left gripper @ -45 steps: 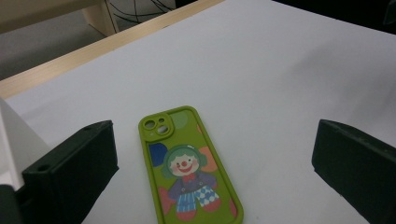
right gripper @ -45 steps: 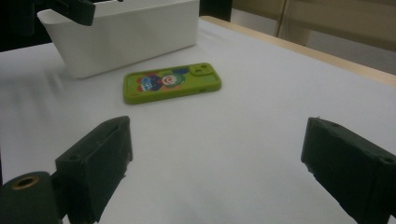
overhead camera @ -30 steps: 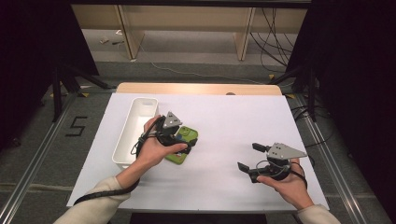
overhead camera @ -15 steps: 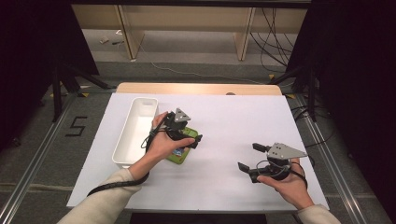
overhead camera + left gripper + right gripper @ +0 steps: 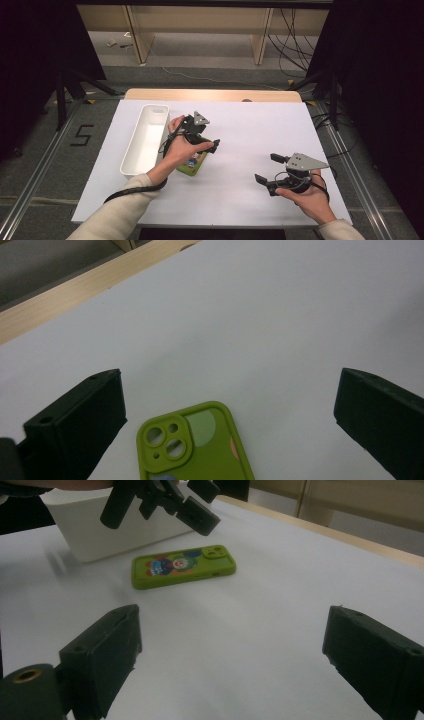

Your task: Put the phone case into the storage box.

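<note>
In the high view, the left tool point(image 5: 200, 137) is hovering just left of the frame's centre with its jaws spread wide, directly over a green phone case point(image 5: 192, 164) that is lying flat on the white counter point(image 5: 240, 200). A white bin point(image 5: 145, 140) is standing just to the left of the case, long and empty as far as I can see. At the lower right, the right tool point(image 5: 265, 170) is resting low in the person's hand, jaws also spread wide, well apart from the case.

In the left gripper view, the left tool point(image 5: 225, 405) is looking down on the case's camera end at the bottom centre of the frame point(image 5: 192, 450); both jaws are standing wide on either side of it, touching nothing.

In the right gripper view, the case point(image 5: 182, 566) is lying at upper centre, printed back up, with the bin's wall point(image 5: 125, 525) close behind it and the left tool point(image 5: 165, 502) hanging above. The right tool point(image 5: 230, 660) is holding nothing, its jaws wide.

The case looks light, thin and somewhat soft, likely rubbery rather than slippery, and not fragile. Lying flat, it is offering only its slim long edges, so pinching across its width near the middle seems best. The bin wall beside it may be crowding the jaw on that side.
</note>
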The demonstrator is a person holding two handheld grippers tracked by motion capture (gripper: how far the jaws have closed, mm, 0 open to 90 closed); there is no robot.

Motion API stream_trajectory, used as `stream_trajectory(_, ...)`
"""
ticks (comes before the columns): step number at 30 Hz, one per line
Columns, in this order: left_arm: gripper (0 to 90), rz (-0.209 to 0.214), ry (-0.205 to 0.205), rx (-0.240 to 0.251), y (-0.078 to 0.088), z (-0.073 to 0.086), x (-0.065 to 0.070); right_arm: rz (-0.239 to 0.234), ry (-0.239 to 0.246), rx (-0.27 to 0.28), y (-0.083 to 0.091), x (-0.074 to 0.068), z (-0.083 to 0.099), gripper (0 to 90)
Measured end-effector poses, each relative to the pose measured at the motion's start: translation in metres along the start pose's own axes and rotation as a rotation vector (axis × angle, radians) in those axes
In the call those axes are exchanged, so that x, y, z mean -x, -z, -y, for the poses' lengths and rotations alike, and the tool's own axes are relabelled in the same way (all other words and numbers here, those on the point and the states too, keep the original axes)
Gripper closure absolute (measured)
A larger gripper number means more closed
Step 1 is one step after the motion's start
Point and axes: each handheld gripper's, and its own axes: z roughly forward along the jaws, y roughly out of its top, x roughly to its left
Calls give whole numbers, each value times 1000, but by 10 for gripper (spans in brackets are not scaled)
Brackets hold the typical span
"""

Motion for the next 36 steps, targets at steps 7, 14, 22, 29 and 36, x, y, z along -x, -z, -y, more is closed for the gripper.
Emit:
stream_trajectory(7, 0, -11, 8, -22, -11, -2, 0, -1, 0, 2, 0, 0, 0, 99)
stream_trajectory(14, 0, -16, 37, -50, -21, 0, -4, -2, -2, 5, 0, 0, 0, 99)
stream_trajectory(22, 0, -36, 61, -84, -31, 1, -11, -2, -1, 2, 0, 0, 0, 99)
stream_trajectory(29, 0, -51, 84, -122, -41, 6, -15, -3, -1, 4, 0, 0, 0, 99)
stream_trajectory(36, 0, -57, 97, -161, -47, 9, -19, -6, 0, 1, 0, 0, 0, 99)
